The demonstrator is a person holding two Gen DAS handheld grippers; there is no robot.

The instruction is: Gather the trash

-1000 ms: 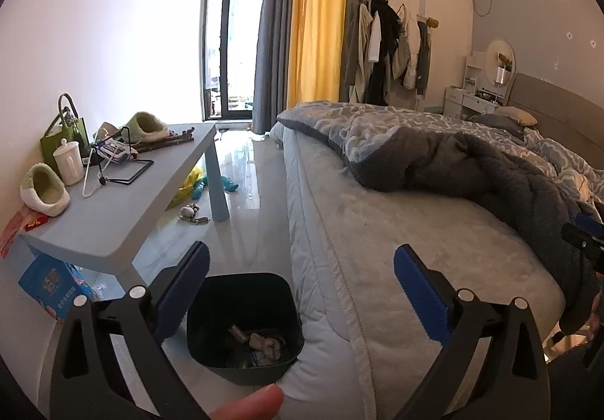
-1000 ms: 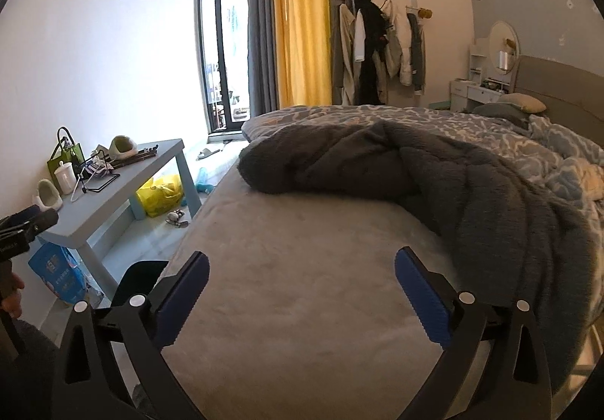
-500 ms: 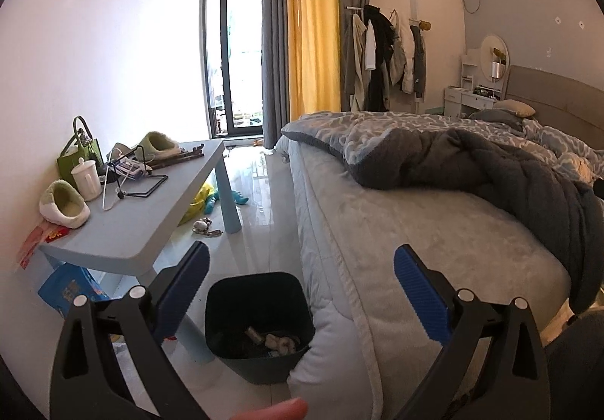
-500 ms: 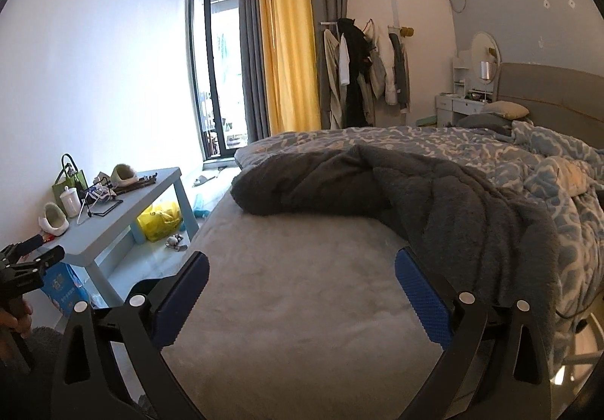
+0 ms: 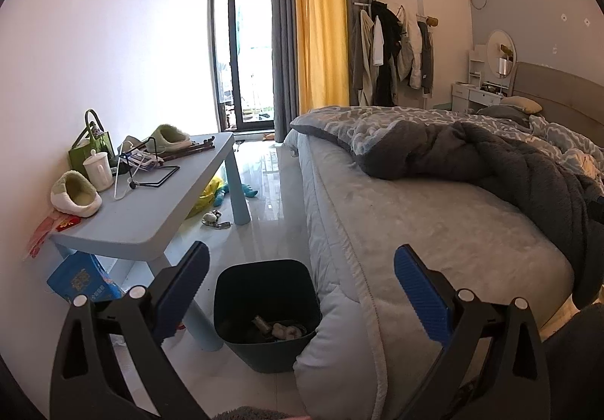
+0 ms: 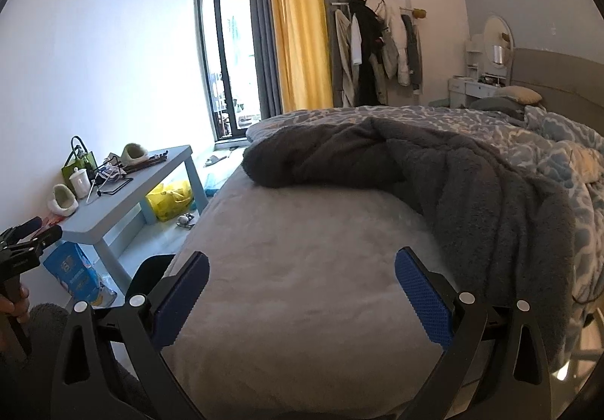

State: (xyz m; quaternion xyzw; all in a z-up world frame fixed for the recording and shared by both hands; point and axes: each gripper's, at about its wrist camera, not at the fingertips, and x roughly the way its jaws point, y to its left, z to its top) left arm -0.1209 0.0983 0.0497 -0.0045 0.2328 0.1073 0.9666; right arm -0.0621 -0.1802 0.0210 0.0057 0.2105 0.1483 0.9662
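Observation:
A dark bin [image 5: 241, 284] stands on the floor between the blue table and the bed, with crumpled scraps [image 5: 281, 330] at its bottom. My left gripper [image 5: 300, 291] is held open above and behind it, nothing between its blue pads. My right gripper [image 6: 301, 297] is open over the grey bed sheet [image 6: 302, 250], also empty. The bin's edge [image 6: 153, 269] peeks out left of the bed in the right wrist view. A yellow plastic bag [image 6: 170, 199] and small bits [image 5: 215, 220] lie on the floor under the table. The left gripper [image 6: 28, 242] shows at that view's left edge.
A light blue table [image 5: 151, 208] holds slippers, a white cup [image 5: 98, 170], a green bag and a wire stand. A blue packet [image 5: 81, 278] leans beneath it. A dark blanket [image 6: 434, 174] is heaped on the bed. Glossy floor [image 5: 264, 193] runs toward the balcony door.
Both grippers have pulled back and tilted up, so the bin and bed look farther away. The fingertip at the bottom of the left view is gone. Both stay open.

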